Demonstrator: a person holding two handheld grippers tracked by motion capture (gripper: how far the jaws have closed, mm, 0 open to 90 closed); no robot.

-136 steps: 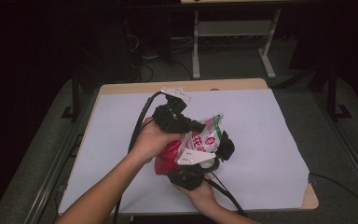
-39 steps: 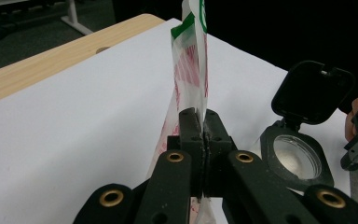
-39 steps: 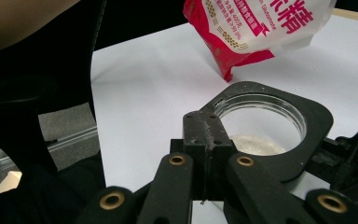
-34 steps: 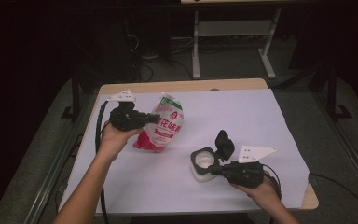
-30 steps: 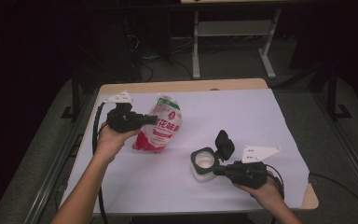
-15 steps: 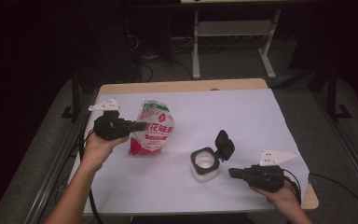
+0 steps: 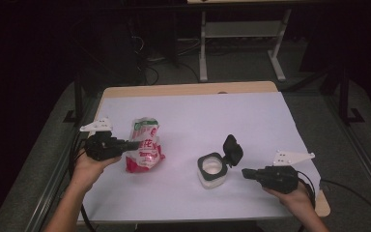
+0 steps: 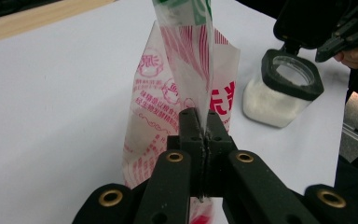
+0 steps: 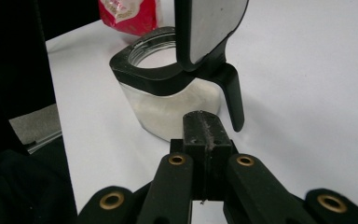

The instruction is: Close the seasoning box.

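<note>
The red-and-white printed plastic bag point(image 8: 186, 93) runs off the top of the left gripper view, so its mouth is cut off there, and the red characters on its crinkled film are too small to read. Its foot is hidden behind the black jaws. The left gripper point(image 8: 199, 122) has its jaws pressed together on a thin, clear fold of that bag, which stands near the left edge of the white table cover point(image 7: 251, 121). In the high view the left gripper point(image 7: 131, 144) reaches level into the bag's side.

Over to the right gripper point(image 9: 202, 125): jaws fully together, nothing between them, tips just short of the squat clear container with the black collar point(image 9: 168, 100). White grains fill the container, and its glossy black hinged lid point(image 9: 209, 28) stands upright, its top cut off. In the high view the container point(image 7: 212, 170) sits right of centre, well apart from the bag point(image 7: 145, 150), with the right gripper point(image 7: 245, 173) beside it.
</note>
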